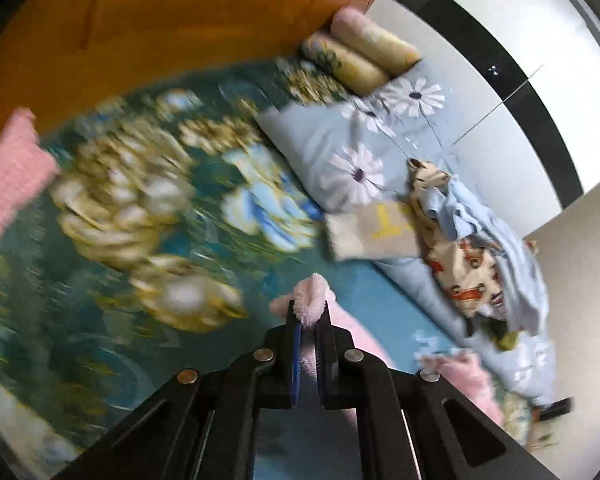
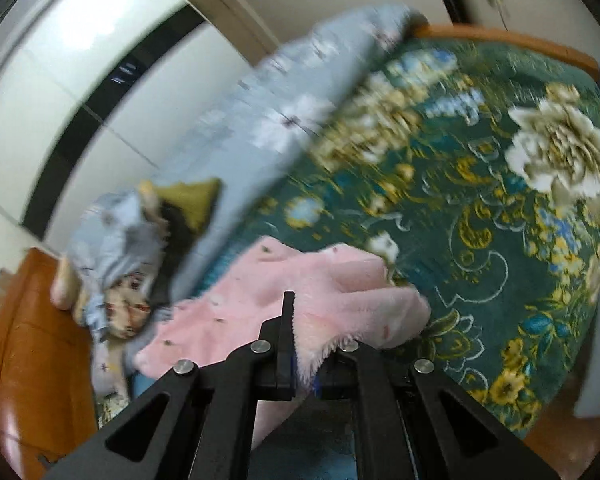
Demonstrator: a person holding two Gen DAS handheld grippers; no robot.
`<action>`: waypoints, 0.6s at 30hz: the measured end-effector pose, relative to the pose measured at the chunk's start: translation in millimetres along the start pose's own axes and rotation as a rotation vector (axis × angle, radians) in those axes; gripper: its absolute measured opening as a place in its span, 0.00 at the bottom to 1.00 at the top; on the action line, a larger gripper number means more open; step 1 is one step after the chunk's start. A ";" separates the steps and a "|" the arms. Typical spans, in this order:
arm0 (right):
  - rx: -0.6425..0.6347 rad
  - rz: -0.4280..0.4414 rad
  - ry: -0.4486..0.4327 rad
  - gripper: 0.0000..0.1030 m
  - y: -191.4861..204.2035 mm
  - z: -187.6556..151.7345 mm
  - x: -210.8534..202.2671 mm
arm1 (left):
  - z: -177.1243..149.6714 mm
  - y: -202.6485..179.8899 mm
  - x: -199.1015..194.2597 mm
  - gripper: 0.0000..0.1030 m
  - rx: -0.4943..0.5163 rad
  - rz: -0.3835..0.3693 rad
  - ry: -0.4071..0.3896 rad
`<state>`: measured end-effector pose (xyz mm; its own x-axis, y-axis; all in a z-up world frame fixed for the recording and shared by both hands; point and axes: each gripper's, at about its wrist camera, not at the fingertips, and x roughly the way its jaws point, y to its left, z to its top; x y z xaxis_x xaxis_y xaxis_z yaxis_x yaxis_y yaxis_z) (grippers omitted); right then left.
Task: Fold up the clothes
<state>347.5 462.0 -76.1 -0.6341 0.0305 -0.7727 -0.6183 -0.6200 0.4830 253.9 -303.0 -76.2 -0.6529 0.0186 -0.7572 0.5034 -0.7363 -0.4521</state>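
A fluffy pink garment (image 2: pixel 300 280) lies bunched on the green flowered bedspread (image 2: pixel 480 208). My right gripper (image 2: pixel 304 320) is shut on its near edge, and the cloth covers the right finger. In the left wrist view my left gripper (image 1: pixel 310 312) is shut on another fold of the pink garment (image 1: pixel 312 296), whose fleece sticks out past the fingertips while the rest trails down to the right. The bedspread (image 1: pixel 140 200) is blurred in both views.
A light blue daisy quilt (image 1: pixel 360 148) lies along the bed's far side with a heap of crumpled clothes (image 1: pixel 468 248) and a beige folded item (image 1: pixel 376 232). Rolled pillows (image 1: pixel 360 52) sit by the orange wooden headboard (image 1: pixel 180 12). A pink knitted piece (image 1: pixel 8 168) shows at left.
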 end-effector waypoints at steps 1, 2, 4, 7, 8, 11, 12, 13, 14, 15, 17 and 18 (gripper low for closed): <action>-0.010 0.010 -0.006 0.05 0.1 -2.9 -2.3 | -11.5 20.0 3.1 0.06 0.015 0.065 0.016; -0.019 0.020 -0.011 0.05 0.2 -5.8 -4.7 | -24.4 40.7 12.2 0.06 0.008 0.125 0.054; 0.011 -0.017 0.067 0.05 -20.6 -29.2 13.1 | -48.2 77.4 28.3 0.06 -0.041 0.212 0.124; 0.090 -0.053 0.154 0.05 -55.6 -65.1 36.9 | -69.5 121.6 38.0 0.06 -0.173 0.275 0.152; 0.106 -0.049 0.161 0.05 -61.1 -69.4 38.6 | -72.2 131.2 39.0 0.06 -0.197 0.292 0.157; 0.124 -0.046 0.183 0.05 -69.3 -75.8 44.6 | -77.8 141.8 38.6 0.06 -0.242 0.301 0.154; 0.119 -0.040 0.186 0.05 -68.3 -76.4 45.3 | -77.6 141.2 38.9 0.06 -0.235 0.309 0.153; 0.113 -0.033 0.189 0.05 -67.4 -77.0 46.1 | -77.2 137.9 40.4 0.06 -0.221 0.321 0.156; 0.107 -0.026 0.192 0.05 -66.4 -77.5 46.9 | -76.8 134.2 42.2 0.06 -0.206 0.334 0.158; 0.101 -0.020 0.194 0.06 -65.6 -77.8 47.0 | -76.0 131.1 45.0 0.06 -0.198 0.340 0.176; 0.083 -0.011 0.191 0.07 -64.3 -75.1 41.5 | -74.7 125.7 50.1 0.07 -0.188 0.351 0.212; 0.074 -0.006 0.190 0.15 -63.7 -73.8 38.7 | -72.9 122.1 51.0 0.10 -0.187 0.352 0.225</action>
<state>396.7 444.8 -167.2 -0.5354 -0.1186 -0.8362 -0.6591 -0.5605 0.5014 323.3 -342.7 -204.3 -0.2954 -0.0493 -0.9541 0.7797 -0.5896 -0.2109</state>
